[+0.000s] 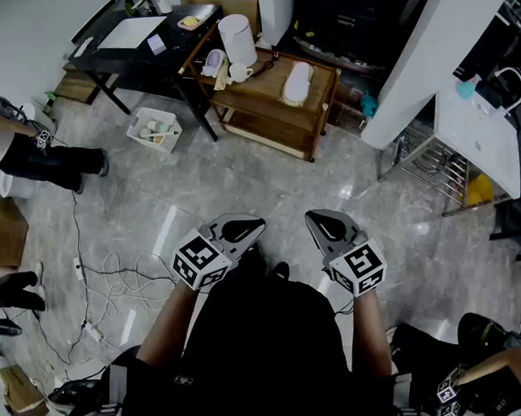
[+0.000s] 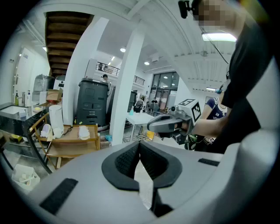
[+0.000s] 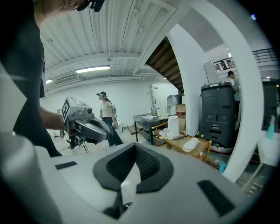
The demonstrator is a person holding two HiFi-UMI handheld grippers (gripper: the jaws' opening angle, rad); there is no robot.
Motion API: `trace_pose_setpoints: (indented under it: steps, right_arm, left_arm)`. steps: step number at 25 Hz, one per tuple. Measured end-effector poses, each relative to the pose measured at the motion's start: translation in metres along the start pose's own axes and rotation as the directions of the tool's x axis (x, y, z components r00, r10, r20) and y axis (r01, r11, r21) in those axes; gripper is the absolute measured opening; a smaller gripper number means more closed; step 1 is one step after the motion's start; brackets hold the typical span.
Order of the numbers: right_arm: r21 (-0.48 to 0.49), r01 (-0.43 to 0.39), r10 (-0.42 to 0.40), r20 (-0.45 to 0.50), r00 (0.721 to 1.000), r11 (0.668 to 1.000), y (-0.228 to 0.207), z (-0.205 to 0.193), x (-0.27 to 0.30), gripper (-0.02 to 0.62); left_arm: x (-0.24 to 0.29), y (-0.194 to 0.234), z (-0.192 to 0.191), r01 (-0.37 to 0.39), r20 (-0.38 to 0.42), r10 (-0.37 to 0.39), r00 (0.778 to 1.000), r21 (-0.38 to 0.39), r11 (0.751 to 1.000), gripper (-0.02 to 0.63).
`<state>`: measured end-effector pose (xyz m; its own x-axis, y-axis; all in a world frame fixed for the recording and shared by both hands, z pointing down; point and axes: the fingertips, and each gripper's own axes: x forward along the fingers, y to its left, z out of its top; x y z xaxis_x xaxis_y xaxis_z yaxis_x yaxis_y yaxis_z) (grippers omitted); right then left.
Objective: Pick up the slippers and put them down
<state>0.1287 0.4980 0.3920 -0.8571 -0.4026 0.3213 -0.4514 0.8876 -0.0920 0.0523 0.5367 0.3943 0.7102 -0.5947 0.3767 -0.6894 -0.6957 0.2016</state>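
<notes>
**A:** Start at the jaws. What do they hold?

**B:** Nothing. The left gripper (image 1: 258, 224) has its jaws pressed together on air. The right gripper (image 1: 310, 218) is the same, closed and empty. Both are held in front of the person's body, tips angled slightly down.

**A:** And the slippers?

**B:** The pale cream soft slippers (image 1: 297, 82) lie on top of the low two-tier wooden desk (image 1: 268, 94), well apart from both grippers, across the floor.

**A:** What makes the pick-up go well?

**B:** My judgement is to walk close first and spread the jaws before arriving. The slippers look soft and flat, so pinch one at its edge and lift gently, so that its neighbour isn't dragged along. The white cylindrical jug (image 1: 238, 38) and the small white mug (image 1: 240, 71) stand at the desk's other end. Keep the approach toward the slippers' end.

**A:** And the room?

**B:** The glossy grey marble-look floor (image 1: 271, 181) has loose white cables (image 1: 113, 281) trailing on the person's left. A white square pillar (image 1: 431, 63) rises near the desk's right end. I'd step wide of the cables.
</notes>
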Motion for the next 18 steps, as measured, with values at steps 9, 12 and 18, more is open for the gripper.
trace_pose_setpoints:
  steps: [9,12,18]
  right_arm:
    - [-0.017,-0.001,0.0,-0.023,1.0,1.0,0.002,0.009,0.027,0.008]
    - [0.006,0.002,-0.001,-0.028,1.0,1.0,-0.003,0.01,0.032,0.008]
    - [0.027,0.042,-0.041,-0.061,0.997,0.999,-0.021,0.013,0.049,0.008]
  left_arm:
    - [-0.006,0.025,-0.001,0.011,0.017,-0.01,1.0,-0.021,1.0,0.012]
    - [-0.002,0.033,-0.001,0.026,0.021,-0.025,0.999,-0.029,0.999,0.012]
    - [0.006,0.062,0.006,0.063,0.023,-0.062,0.998,-0.045,0.997,0.012]
